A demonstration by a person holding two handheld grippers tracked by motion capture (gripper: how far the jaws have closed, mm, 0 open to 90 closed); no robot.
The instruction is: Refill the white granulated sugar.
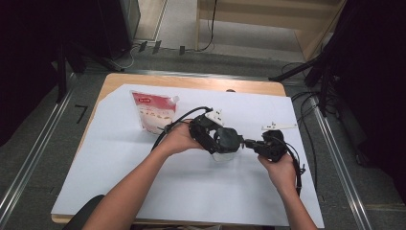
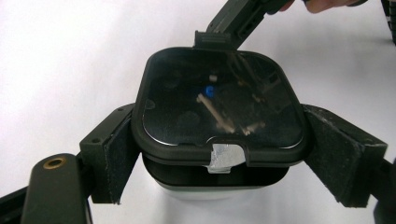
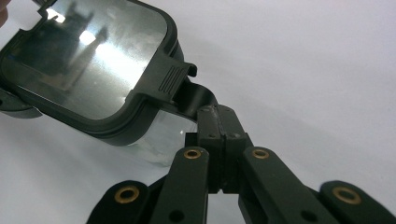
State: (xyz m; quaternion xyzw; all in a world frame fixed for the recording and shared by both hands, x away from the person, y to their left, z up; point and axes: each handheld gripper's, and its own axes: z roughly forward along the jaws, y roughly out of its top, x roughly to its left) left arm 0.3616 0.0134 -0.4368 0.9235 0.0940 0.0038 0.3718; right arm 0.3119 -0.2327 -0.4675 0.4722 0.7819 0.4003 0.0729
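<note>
At frame centre, my left tongs (image 2: 219,154) clamped the box (image 2: 217,121) by its sides to steady it; my right tongs (image 3: 219,122), fully closed, pinched the lid's flap (image 3: 194,95), probably to unlatch it.

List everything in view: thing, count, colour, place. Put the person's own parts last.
container: one, clear body with black lid, middle of the sheet, clamped between the left gripper's pads.
lid: one, black frame with glossy panel, on the container.
lid tab: one, black, pinched by the right gripper's tips.
pouch: one, white with red top, far left of the sheet.
sheet: one, white, covering the table.
table: one, wooden, under the sheet.
left gripper: one, black, around the container.
right gripper: one, black, at the lid tab.
</note>
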